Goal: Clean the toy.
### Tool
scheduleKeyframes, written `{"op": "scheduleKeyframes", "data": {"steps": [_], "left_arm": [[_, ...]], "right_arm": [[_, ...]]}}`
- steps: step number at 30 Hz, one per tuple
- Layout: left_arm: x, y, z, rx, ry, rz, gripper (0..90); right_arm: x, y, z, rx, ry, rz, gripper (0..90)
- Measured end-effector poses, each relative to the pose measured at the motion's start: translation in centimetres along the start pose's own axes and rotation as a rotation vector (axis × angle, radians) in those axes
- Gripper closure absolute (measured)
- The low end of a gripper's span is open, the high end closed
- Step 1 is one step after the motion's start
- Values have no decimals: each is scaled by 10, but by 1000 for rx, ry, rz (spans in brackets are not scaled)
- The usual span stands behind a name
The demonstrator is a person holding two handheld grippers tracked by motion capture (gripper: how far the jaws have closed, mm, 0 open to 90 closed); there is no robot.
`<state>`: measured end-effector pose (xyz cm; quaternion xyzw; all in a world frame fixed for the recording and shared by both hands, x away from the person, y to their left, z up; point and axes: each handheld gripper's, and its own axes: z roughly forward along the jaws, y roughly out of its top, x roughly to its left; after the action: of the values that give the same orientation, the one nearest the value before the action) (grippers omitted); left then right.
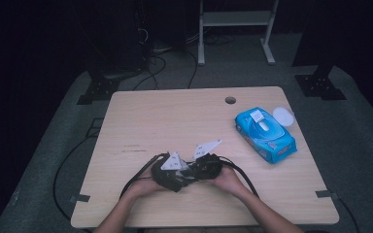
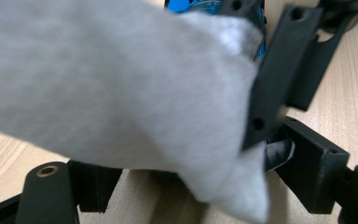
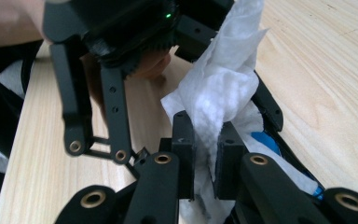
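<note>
High view: low in the middle of the frame, the left hand-held gripper [image 1: 175, 174] and the right hand-held gripper [image 1: 205, 167] meet over the tabletop [image 1: 141, 116]; the wipe between them is too small to make out there. The blue wipes pack [image 1: 265, 134] lies at centre right, well apart.

Left gripper view: the white wipe [image 2: 121, 84] fills the upper left and drapes across the spread jaws, which do not press on it. If the right pair lets go now, the sheet would likely drop.

Right gripper view: at lower centre the right jaws are pressed together, pinching the wipe [image 3: 214, 98], which rises toward the top. A sharp pull could tear the thin sheet or drag it out of the pinch.
</note>
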<state>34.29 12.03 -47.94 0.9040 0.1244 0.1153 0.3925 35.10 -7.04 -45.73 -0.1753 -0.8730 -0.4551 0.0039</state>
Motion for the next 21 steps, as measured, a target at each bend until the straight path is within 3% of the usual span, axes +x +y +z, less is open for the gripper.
{"op": "scheduleKeyframes", "data": {"steps": [7,11,16,21], "left_arm": [[0,0,0,-4,4,-5,220],[0,0,0,-3,5,2,220],[0,0,0,-1,4,3,220],[0,0,0,-1,5,1,220]], "right_arm": [[-2,2,-10,-54,-56,11,814],[-8,-4,-20,-2,-111,1,814],[-19,-21,-44,-29,-149,41,814],[-27,-41,-64,22,-210,62,814]]}}
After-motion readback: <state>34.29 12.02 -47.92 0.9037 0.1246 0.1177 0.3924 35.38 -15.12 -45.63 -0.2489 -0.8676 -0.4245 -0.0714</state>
